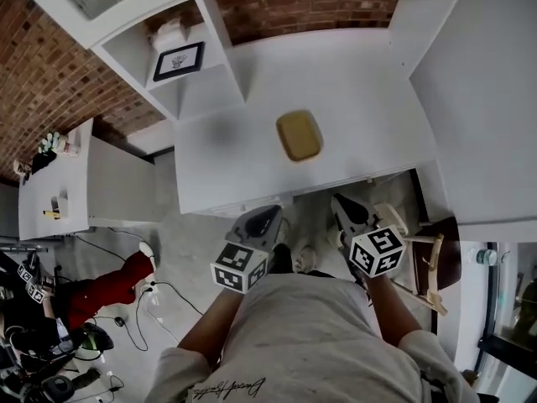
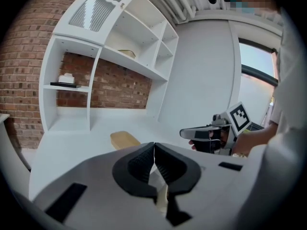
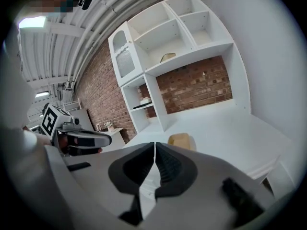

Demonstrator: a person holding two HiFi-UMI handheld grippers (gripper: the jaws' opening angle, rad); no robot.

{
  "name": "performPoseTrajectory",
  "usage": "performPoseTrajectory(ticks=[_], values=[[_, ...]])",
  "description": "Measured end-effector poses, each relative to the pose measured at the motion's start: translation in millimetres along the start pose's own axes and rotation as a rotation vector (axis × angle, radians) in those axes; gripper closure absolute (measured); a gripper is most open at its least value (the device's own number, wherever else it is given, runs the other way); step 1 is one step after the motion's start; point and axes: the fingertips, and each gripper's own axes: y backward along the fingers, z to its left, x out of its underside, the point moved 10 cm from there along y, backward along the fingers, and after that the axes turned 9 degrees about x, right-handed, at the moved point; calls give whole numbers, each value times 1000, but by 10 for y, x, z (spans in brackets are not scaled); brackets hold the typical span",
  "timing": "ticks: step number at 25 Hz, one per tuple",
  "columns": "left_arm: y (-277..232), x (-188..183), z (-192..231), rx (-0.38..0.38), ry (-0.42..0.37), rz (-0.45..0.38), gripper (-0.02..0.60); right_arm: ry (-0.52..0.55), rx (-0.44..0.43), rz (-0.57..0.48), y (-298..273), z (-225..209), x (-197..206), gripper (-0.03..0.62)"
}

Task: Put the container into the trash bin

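Observation:
A tan, rounded shallow container (image 1: 299, 135) lies by itself on the white table (image 1: 226, 158), toward its middle. Both grippers hover short of the table's near edge, side by side and pointing at it. My left gripper (image 1: 265, 215) has its jaws pressed together with nothing between them, and so has my right gripper (image 1: 341, 204). In the left gripper view the container (image 2: 123, 139) shows beyond the shut left gripper (image 2: 154, 150), with the right gripper (image 2: 204, 133) off to the side. The right gripper view shows the container (image 3: 180, 140) just past the shut right gripper (image 3: 154, 150). No trash bin is in view.
A white shelf unit (image 1: 189, 82) stands at the table's back left, holding a framed picture (image 1: 178, 60). A brick wall (image 1: 310, 2) runs behind. A low white side table (image 1: 59, 183) with small items is at the left. A wooden chair (image 1: 430, 267) stands at the right, and cables (image 1: 147, 309) lie on the floor.

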Motion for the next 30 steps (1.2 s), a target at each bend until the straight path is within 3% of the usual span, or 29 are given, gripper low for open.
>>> performPoseTrajectory(ticks=[18, 30], values=[[-548, -445, 828, 70, 4, 9, 565, -53, 108, 45, -757, -335, -291, 566], [-902, -536, 1236, 84, 21, 36, 565, -87, 120, 121, -1182, -495, -259, 565]])
